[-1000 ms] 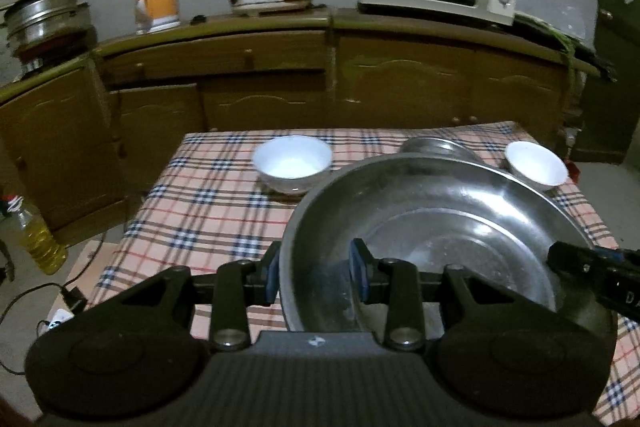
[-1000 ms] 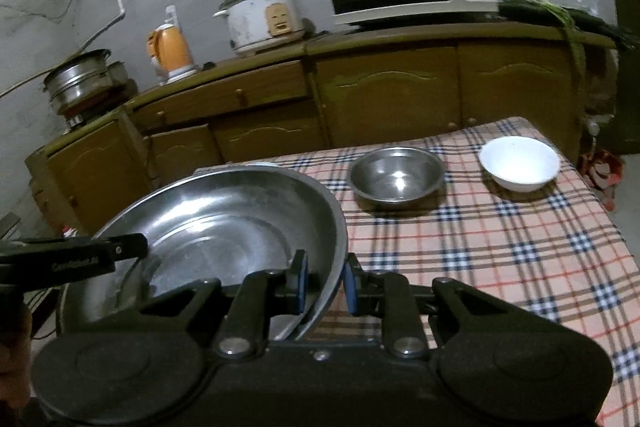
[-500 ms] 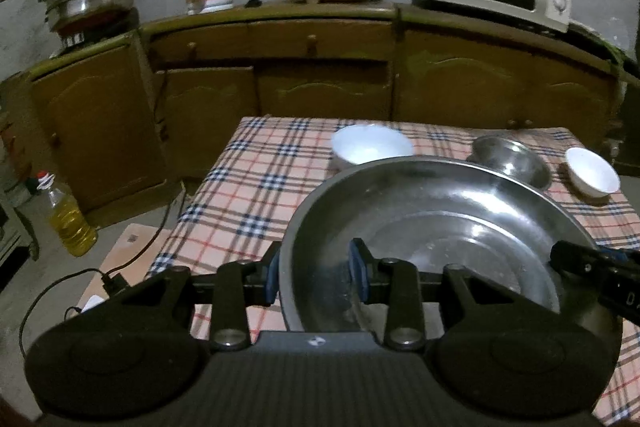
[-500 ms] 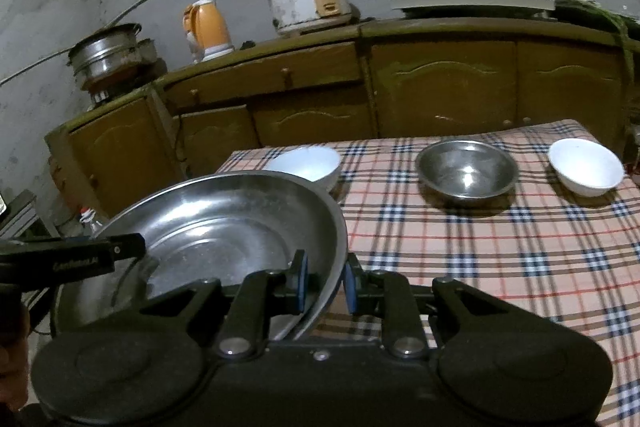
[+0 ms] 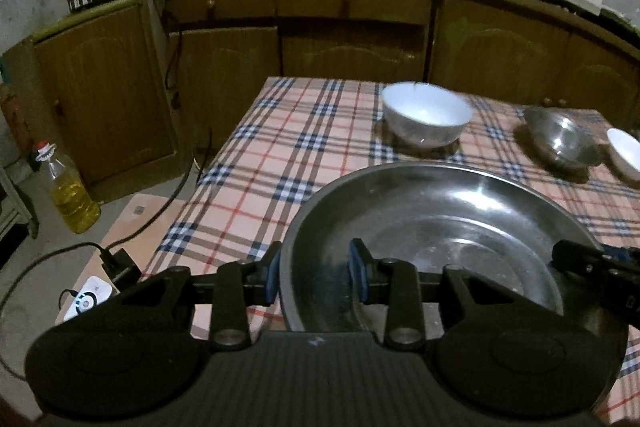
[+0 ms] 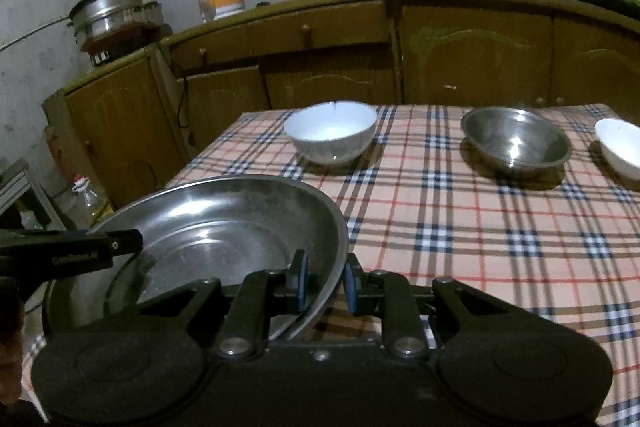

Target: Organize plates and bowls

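Now the wide shallow steel basin (image 5: 432, 227) sits over the near left corner of the plaid-clothed table (image 6: 460, 219), its rim pinched by both the left gripper (image 5: 314, 273) and right gripper (image 6: 323, 281). At twelve o'clock stand brown wooden cabinets (image 5: 352, 27); a white ceramic bowl (image 6: 331, 137) at one o'clock.

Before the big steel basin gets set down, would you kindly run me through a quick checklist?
1. Left gripper straddles the steel basin rim: ok.
2. Right gripper clamps the opposite rim: ok.
3. Basin holds nothing: ok.
4. Basin level: cannot tell; the fisheye views distort it.
5. Large white bowl, small steel bowl and small white bowl stand apart from the basin: ok.
6. Bare checked tablecloth beside the basin for landing: ok.
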Tool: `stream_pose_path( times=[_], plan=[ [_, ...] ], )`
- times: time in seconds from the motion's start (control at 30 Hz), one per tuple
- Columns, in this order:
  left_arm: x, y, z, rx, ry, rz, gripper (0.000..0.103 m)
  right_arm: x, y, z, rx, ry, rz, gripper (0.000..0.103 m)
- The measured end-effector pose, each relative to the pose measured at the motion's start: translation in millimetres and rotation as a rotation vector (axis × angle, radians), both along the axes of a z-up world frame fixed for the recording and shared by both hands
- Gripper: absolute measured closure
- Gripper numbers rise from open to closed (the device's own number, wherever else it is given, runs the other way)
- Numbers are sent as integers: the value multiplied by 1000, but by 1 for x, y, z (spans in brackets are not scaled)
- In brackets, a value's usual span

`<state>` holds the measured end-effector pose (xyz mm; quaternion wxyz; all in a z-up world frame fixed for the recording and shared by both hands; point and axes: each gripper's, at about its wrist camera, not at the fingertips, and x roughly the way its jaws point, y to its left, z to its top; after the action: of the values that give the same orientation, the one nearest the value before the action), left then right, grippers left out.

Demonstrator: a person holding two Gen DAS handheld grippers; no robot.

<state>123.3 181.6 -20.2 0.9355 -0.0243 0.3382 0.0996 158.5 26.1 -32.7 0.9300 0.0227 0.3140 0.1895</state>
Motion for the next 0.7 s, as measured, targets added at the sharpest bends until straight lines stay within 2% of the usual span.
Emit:
stream_pose_path(
  times=[0.3,0.7],
  plan=[
    [16,23,-35,-25,20,1,68,18,23,-40,-12,31,-10,78],
    [27,35,-56,-52,13,31,68,33,36,-61,-10,33,-3,77]
  ],
)
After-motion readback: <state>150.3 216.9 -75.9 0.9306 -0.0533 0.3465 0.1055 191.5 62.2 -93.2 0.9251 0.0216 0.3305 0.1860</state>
